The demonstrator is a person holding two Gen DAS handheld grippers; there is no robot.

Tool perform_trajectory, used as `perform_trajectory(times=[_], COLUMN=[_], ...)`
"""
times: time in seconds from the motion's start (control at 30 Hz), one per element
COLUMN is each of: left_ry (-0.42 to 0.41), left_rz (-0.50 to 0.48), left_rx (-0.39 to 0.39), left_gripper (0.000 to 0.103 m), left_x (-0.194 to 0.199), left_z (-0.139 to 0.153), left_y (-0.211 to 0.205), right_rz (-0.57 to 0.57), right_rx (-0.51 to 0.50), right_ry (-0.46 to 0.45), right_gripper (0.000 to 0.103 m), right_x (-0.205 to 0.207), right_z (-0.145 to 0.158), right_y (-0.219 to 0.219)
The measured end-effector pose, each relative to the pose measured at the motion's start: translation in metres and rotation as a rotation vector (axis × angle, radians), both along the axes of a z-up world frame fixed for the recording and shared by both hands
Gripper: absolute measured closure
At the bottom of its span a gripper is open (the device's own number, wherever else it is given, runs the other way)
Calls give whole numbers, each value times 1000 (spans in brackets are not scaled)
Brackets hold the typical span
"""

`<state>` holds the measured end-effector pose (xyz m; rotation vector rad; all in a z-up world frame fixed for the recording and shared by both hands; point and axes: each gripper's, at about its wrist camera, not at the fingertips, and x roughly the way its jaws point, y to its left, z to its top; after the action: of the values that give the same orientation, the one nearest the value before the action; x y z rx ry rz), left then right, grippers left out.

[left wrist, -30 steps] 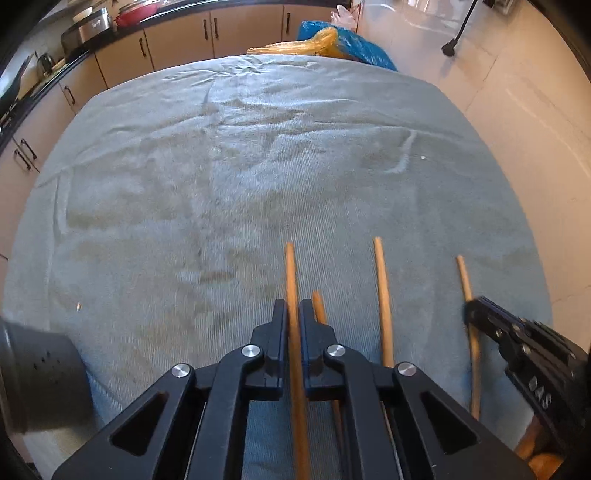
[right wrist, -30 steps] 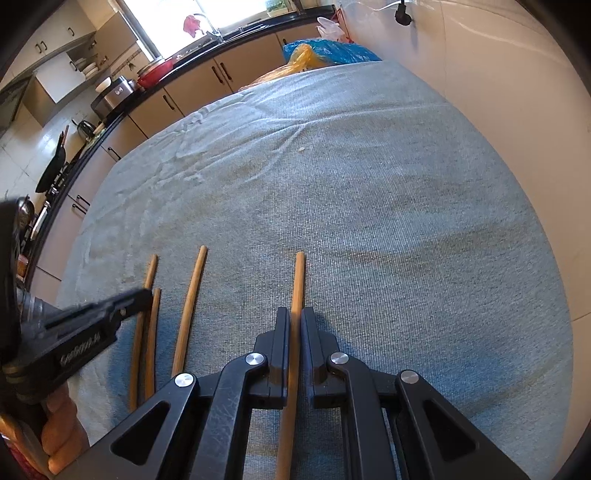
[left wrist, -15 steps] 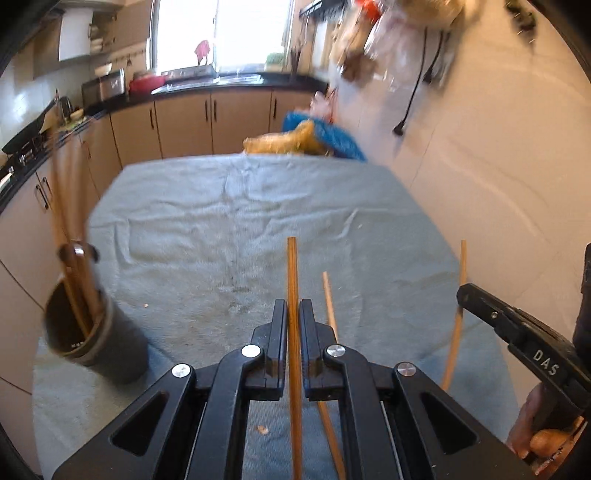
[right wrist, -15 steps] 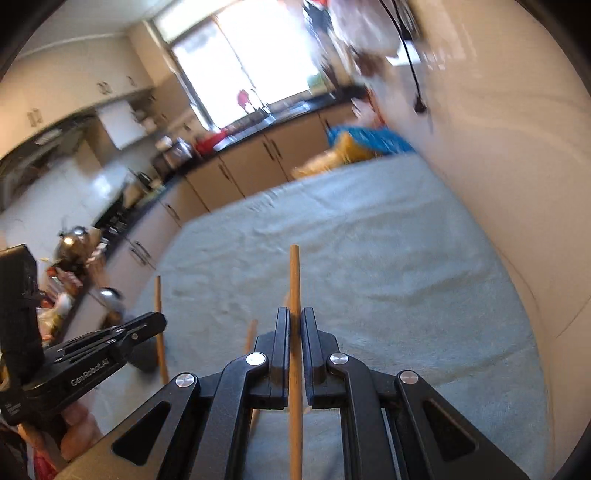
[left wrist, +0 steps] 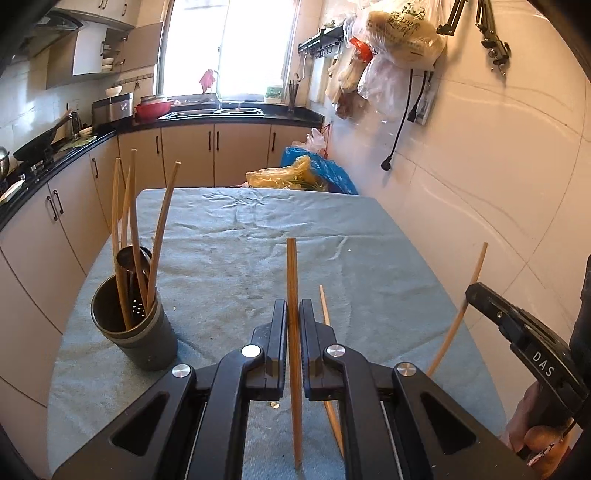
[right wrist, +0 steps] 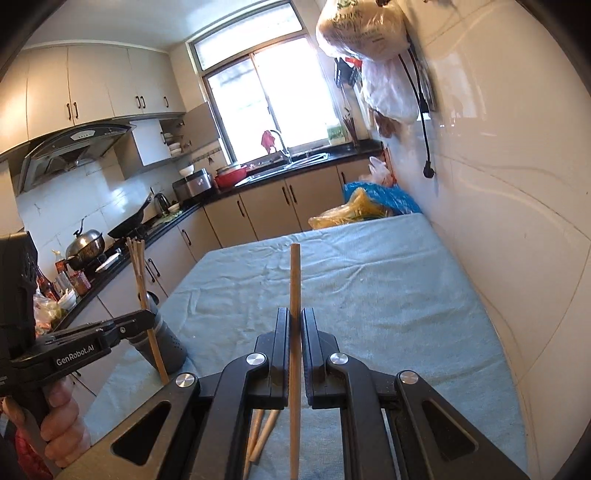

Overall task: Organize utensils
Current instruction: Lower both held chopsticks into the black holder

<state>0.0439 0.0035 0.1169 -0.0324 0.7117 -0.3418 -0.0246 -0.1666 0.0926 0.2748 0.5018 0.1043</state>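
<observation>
My left gripper [left wrist: 293,308] is shut on a wooden chopstick [left wrist: 291,266], held above the cloth-covered table [left wrist: 240,240]. To its left stands a dark utensil holder [left wrist: 136,332] with several chopsticks and a ladle in it. One loose chopstick [left wrist: 325,310] lies on the cloth just right of my fingers. My right gripper [right wrist: 294,315] is shut on another chopstick [right wrist: 294,280], also lifted off the table. In the right wrist view the left gripper [right wrist: 147,317] and its chopstick [right wrist: 146,295] sit in front of the holder [right wrist: 171,349]. Two chopsticks [right wrist: 258,435] lie on the cloth below.
A tiled wall [left wrist: 480,184] runs along the table's right side. Blue and yellow bags [left wrist: 303,175] sit beyond the far end. Kitchen cabinets [left wrist: 55,221] and a worktop line the left, with plastic bags [left wrist: 399,33] hanging above on the wall.
Both grippers have lifted off the cloth, each with its chopstick, and tilted upward. The holder has come into view at the left; chopsticks beside them stay on the table.
</observation>
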Motion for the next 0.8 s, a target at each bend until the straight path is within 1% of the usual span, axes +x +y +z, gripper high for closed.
perform_trajectory(times=[0.1, 0.33, 0.8], left_ry=[-12, -56, -96], left_rz=[9, 30, 51], left_rx=[2, 13, 18], left_gripper=[97, 97, 97], left_x=[-4, -14, -24], left_z=[3, 10, 21], left_y=[3, 7, 8], right_rz=[0, 3, 33], right_rx=[-15, -29, -32], right_ry=[-26, -54, -69], right_gripper=[97, 97, 97], right_x=[-2, -4, -8], right_z=[5, 11, 19], right_y=[3, 7, 14])
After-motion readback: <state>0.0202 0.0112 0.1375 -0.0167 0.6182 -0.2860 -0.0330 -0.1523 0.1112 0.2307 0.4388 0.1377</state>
